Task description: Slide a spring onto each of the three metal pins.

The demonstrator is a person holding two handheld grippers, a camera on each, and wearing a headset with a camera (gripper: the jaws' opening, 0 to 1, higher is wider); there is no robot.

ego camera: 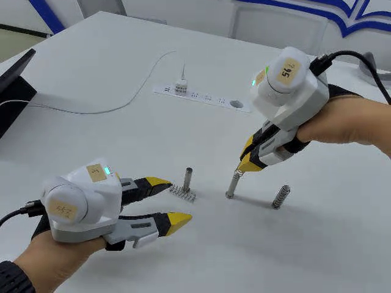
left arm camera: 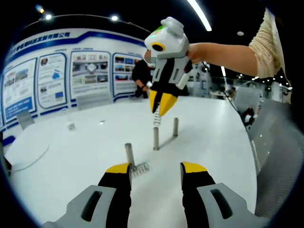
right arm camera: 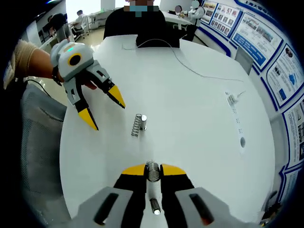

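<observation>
Fingers (right arm camera: 134, 172) of right gripper (ego camera: 247, 163) pinch spring (right arm camera: 152, 172) atop pin (ego camera: 232, 185); left gripper (left arm camera: 156, 167) fingers released, spread wide.

White table (ego camera: 110, 159), white power strip (ego camera: 201, 96), white cable (ego camera: 142, 76). Left gripper (left arm camera: 155, 168), right gripper (ego camera: 245, 163): white-grey shells, black fingers, yellow tips, green lights, tan labels. Dull grey pins (ego camera: 187, 178), silver spring (ego camera: 182, 193). Black monitor (ego camera: 12, 91). Blue wall stripes (ego camera: 342, 18).

The left tool (ego camera: 177, 200) and right tool (ego camera: 244, 166) share white rounded housings, grey-and-black jaws with yellow tips, tan handwritten labels, green lights and black cables (ego camera: 351, 55); a dark ribbed cuff (ego camera: 12, 278) covers the left wrist
</observation>
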